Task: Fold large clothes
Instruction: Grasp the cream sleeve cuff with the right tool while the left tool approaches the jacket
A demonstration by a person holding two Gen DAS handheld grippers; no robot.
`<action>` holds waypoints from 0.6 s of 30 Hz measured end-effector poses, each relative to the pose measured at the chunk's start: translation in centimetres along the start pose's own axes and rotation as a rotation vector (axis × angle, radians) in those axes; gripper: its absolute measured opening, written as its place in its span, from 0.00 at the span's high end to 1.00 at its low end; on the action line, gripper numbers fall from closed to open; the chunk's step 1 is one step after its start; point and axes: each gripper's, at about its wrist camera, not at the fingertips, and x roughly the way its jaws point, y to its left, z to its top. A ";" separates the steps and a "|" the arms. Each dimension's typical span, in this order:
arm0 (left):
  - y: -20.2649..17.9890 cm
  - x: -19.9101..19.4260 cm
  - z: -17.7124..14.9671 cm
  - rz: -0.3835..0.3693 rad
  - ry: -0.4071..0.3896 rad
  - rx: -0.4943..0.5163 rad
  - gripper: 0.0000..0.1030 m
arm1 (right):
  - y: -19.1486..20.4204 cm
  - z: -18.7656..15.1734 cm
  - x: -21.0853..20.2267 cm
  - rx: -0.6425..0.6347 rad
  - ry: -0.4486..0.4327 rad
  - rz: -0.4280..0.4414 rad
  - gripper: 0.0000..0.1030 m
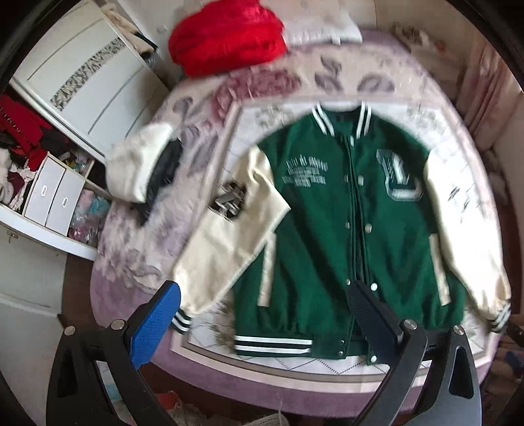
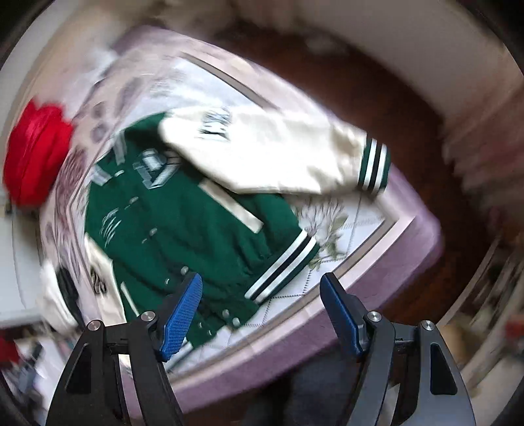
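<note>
A green varsity jacket (image 1: pixel 330 209) with cream sleeves is shown laid flat, front up, on a bed (image 1: pixel 203 108) covered by a floral spread, its collar toward the far end. The left tongs (image 1: pixel 262 298) are seen above the jacket's striped hem, jaws spread wide with nothing gripped between them; one pad is blue (image 1: pixel 157 324), the other dark. A white and dark garment (image 1: pixel 144 167) is seen beside the jacket's sleeve, and a red bundle (image 1: pixel 229 36) lies near a pillow (image 1: pixel 324 31) at the far end. An open wardrobe (image 1: pixel 55 183) with drawers is visible at the left edge
</note>
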 end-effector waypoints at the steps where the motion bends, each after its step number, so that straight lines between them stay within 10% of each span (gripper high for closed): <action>1: -1.9 2.3 -0.1 0.014 0.033 0.011 0.00 | -1.3 0.5 2.1 0.039 0.019 0.017 0.26; 7: -10.3 11.7 -0.2 0.031 0.154 0.046 0.00 | -12.6 5.8 15.3 0.390 0.026 0.116 0.26; 14: -17.1 18.3 -0.2 0.007 0.168 0.113 0.00 | -17.5 10.9 21.0 0.595 -0.195 0.247 0.25; 18: -18.5 20.0 0.6 0.002 0.149 0.103 0.00 | -16.5 13.0 21.6 0.603 -0.314 0.207 0.85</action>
